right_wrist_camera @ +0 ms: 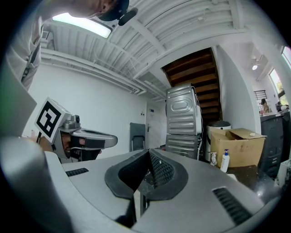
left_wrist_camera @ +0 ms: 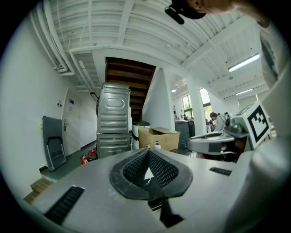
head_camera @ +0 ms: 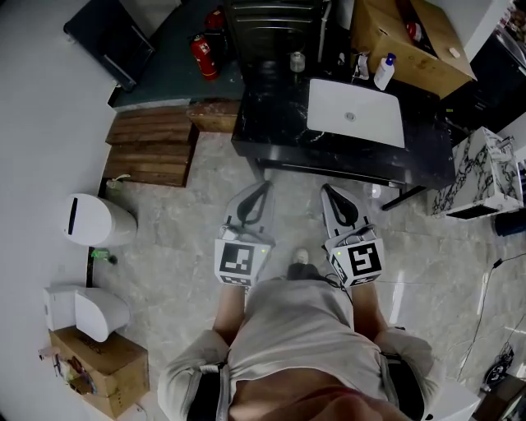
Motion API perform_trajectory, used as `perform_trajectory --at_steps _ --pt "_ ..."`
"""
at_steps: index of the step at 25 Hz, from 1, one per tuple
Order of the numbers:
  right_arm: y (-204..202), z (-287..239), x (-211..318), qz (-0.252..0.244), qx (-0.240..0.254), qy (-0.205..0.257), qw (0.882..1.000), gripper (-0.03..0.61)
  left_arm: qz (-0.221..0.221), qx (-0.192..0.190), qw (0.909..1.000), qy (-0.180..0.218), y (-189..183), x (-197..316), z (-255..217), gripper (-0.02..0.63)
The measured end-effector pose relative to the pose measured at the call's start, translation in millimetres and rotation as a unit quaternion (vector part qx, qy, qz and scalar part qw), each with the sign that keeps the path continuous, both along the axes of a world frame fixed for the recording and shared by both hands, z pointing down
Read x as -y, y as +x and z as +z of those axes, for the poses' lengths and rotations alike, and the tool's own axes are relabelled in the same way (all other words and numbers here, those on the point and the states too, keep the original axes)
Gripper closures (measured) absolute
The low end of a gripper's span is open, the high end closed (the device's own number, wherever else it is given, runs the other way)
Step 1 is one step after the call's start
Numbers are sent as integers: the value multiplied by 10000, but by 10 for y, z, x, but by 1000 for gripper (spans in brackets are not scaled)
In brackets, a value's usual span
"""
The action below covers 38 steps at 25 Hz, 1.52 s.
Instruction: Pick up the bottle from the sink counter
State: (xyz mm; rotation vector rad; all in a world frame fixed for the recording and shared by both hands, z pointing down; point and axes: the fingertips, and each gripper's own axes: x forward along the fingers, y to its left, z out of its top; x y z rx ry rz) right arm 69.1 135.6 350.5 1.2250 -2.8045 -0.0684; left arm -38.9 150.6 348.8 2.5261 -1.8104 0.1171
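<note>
The bottle is white with a blue pump top. It stands at the back right of the black sink counter, behind the white basin. It shows small and far in the left gripper view and clearer at the right of the right gripper view. Both grippers are held level in front of the person, short of the counter's front edge. My left gripper is shut and empty. My right gripper is also shut with nothing in it.
A cardboard box sits behind the bottle, and a small metal cup stands at the counter's back. A ribbed metal appliance, a red fire extinguisher, wooden steps, a white bin and a marbled box surround the floor.
</note>
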Motion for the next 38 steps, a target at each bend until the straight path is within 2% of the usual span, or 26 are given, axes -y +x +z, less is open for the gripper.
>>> perform_trajectory --at_steps 15,25,38 --pt "129 -50 445 -307 51 32 9995 581 -276 39 9996 18 144 406 -54 612" --pt "49 -61 784 -339 105 -5 9994 581 -215 32 9998 8 137 722 -77 611" --pt "-127 -16 1371 -136 22 -47 9999 581 15 -7 10000 -36 -26 1355 0 611"
